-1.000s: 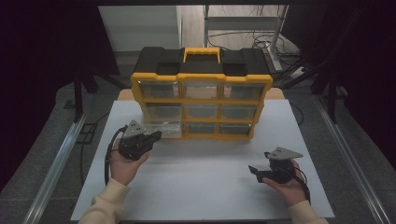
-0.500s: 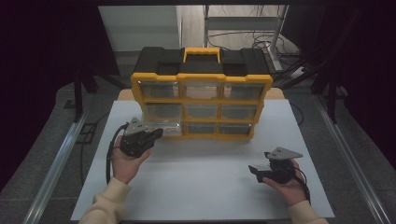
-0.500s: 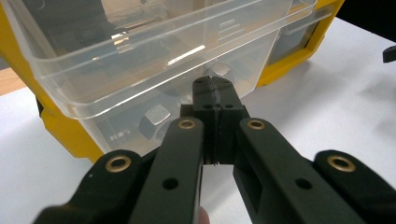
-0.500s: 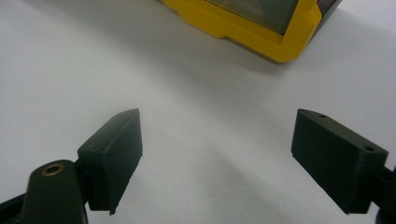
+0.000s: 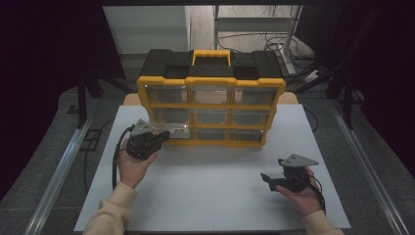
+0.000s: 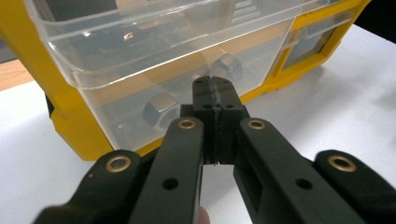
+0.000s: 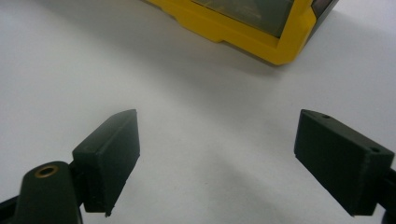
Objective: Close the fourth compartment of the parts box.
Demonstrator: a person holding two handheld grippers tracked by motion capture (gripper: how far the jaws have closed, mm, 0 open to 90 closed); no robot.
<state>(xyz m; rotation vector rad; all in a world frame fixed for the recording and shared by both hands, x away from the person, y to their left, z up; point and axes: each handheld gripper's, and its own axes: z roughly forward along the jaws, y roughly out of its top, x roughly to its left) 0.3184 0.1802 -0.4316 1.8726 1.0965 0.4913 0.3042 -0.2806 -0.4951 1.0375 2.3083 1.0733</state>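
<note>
Nearest me, my right hand point(image 5: 304, 193) rests low on the white tabletop point(image 5: 220, 196), holding my right gripper point(image 7: 217, 158) with its two black jaws spread wide and only bare table between them; in the high view that right gripper point(image 5: 270, 180) points left, well apart from the cabinet. Farther forward on the other side, my left hand point(image 5: 133, 164) carries my left gripper point(image 6: 215, 88), whose jaws are pressed together so that just a thin seam shows — their tips sit against the front wall of a clear plastic drawer point(image 6: 154, 70) that stands pulled partway out of the yellow and black plastic organiser cabinet point(image 5: 211, 100). I cannot tell whether the jaws pinch a lip of that drawer or merely touch it. From above, the left gripper point(image 5: 159, 138) meets this drawer point(image 5: 177, 132) at the cabinet's bottom left corner. Through the clear wall I see two grey metal hex nuts point(image 6: 161, 109) lying inside, one left of my jaws and one just behind their tips. Some moulded lettering shows on the drawer's upper edge, too small to read. The cabinet holds three rows of three clear drawers — with a yellow carrying handle point(image 5: 211, 55) on its black top. Beyond the table's far edge, cables point(image 5: 274, 41) lie on the floor.
</note>
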